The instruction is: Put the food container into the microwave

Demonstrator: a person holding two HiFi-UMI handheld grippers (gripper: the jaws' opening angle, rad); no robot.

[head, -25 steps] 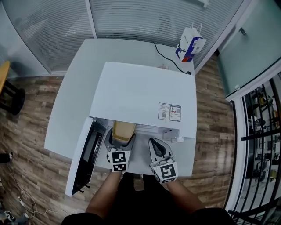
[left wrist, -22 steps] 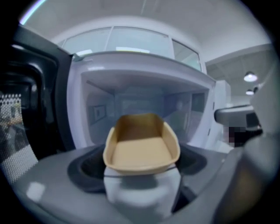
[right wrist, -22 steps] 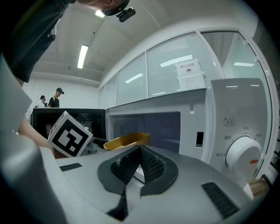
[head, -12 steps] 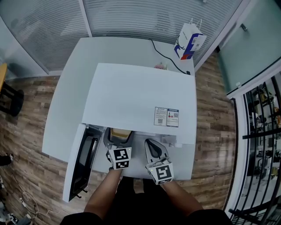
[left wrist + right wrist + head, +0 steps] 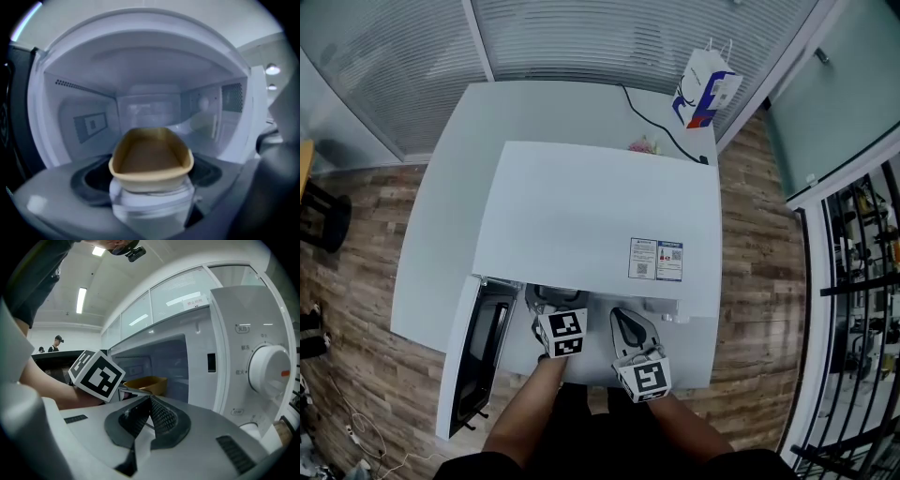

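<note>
Gripping food container (image 5: pixel 151 159) — tan, oblong, open-topped

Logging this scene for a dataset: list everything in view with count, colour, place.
microwave: 1, white, on the table, door open at left
food container: 1, tan, at the microwave's opening
table: 1, white, under the microwave
paper bag: 1, white with blue and red, table's far right corner
cable: 1, black, behind the microwave
left gripper: 1, grey, fingers shut on the food container
right gripper: 1, grey, fingers shut, empty, before the microwave
</note>
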